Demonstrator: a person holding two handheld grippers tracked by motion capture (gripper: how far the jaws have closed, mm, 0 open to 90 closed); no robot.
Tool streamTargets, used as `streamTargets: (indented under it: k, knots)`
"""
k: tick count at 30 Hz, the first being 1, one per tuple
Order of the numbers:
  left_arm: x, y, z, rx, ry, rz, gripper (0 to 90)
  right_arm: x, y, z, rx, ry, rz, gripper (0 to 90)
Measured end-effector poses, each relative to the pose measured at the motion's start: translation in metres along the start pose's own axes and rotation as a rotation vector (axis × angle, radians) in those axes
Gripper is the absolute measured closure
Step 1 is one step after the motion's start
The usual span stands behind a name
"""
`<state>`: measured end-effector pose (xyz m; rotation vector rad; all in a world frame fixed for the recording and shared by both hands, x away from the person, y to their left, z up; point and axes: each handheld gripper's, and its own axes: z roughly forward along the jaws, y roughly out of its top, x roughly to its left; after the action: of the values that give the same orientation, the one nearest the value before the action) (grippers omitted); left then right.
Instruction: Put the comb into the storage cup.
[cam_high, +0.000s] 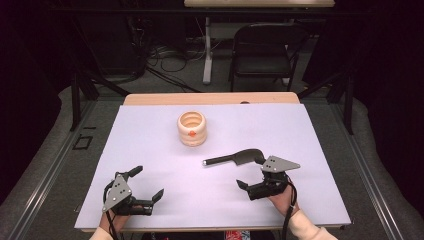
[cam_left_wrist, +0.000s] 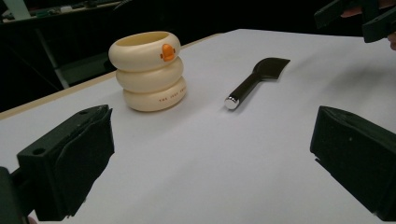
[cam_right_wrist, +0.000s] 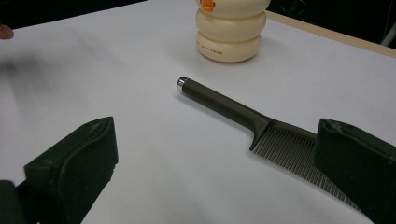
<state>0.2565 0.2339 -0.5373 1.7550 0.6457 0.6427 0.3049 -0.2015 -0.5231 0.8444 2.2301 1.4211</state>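
Note:
A cream holder (cam_high: 191, 128) made of three stacked rings, with an orange mark on its side, stands upright at the table's far middle. A black comb (cam_high: 234, 158) with a silver-capped handle lies flat to its right and nearer me. My right gripper (cam_high: 250, 172) is open just in front of the comb, touching nothing. In the right gripper view the comb (cam_right_wrist: 233, 109) lies between and ahead of the jaws, its teeth end running behind the right jaw, with the holder (cam_right_wrist: 231, 32) beyond. My left gripper (cam_high: 148, 183) is open at the near left, holding nothing.
The white sheet (cam_high: 150, 145) covers a wooden table (cam_high: 210, 98). A black folding chair (cam_high: 265, 50), a white table leg (cam_high: 207, 50) and floor cables (cam_high: 170, 57) are beyond the far edge. In the left gripper view the other gripper (cam_left_wrist: 359, 16) shows at the top right.

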Motion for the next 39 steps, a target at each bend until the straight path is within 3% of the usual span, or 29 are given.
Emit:
streamTargets:
  k: [24,39]
  knots:
    - [0.000,0.000,0.000,0.003,0.005,-0.002,0.0,0.001,0.014,0.033,0.071,0.035,-0.003,0.0]
    - [0.001,-0.001,-0.001,0.005,0.011,-0.006,0.0,-0.003,0.023,0.050,0.085,0.044,0.005,0.0]
